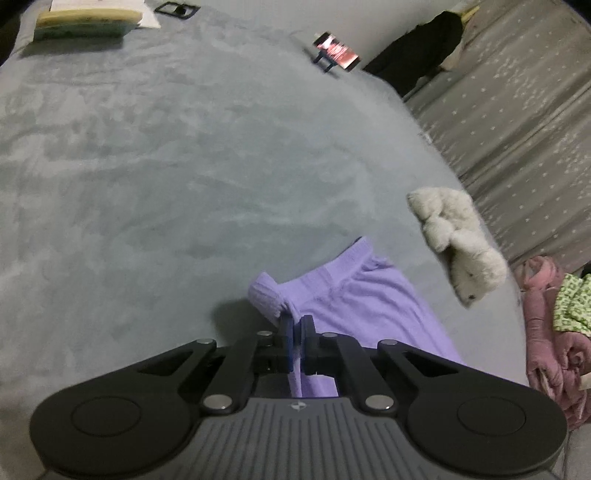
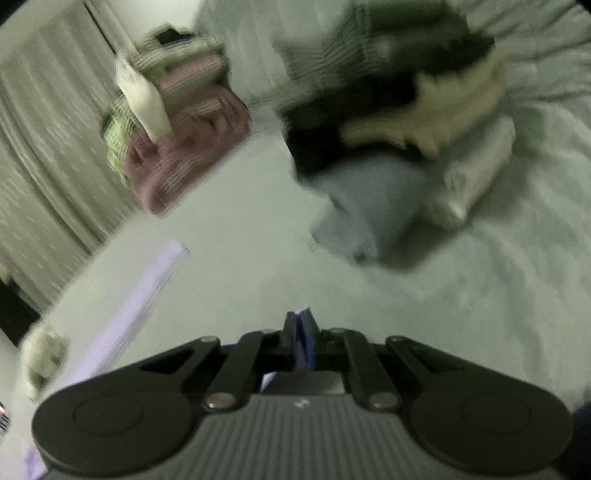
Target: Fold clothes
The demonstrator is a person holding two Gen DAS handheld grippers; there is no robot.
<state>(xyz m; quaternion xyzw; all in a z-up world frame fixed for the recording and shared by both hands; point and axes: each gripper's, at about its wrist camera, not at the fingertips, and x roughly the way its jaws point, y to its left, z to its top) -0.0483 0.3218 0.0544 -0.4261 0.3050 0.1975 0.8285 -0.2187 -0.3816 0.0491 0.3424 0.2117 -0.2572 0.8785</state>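
A lilac garment (image 1: 354,295) lies on the grey bed cover (image 1: 147,166), its ribbed waistband toward the far side. My left gripper (image 1: 295,319) is shut on a bunched corner of that waistband, which sticks up past the pads. The right wrist view is blurred. There my right gripper (image 2: 301,317) is shut, with a sliver of lilac cloth showing between its pads. The rest of the lilac garment (image 2: 147,295) stretches away to the left over the bed cover (image 2: 443,295).
A white plush toy (image 1: 458,243) lies right of the garment near the bed edge, with pink clothing (image 1: 546,332) and a green patterned cloth (image 1: 572,302) beyond. A phone on a stand (image 1: 336,50) and a yellow book (image 1: 88,22) sit far off. A dark, cream and blue-grey clothes pile (image 2: 388,147) lies ahead.
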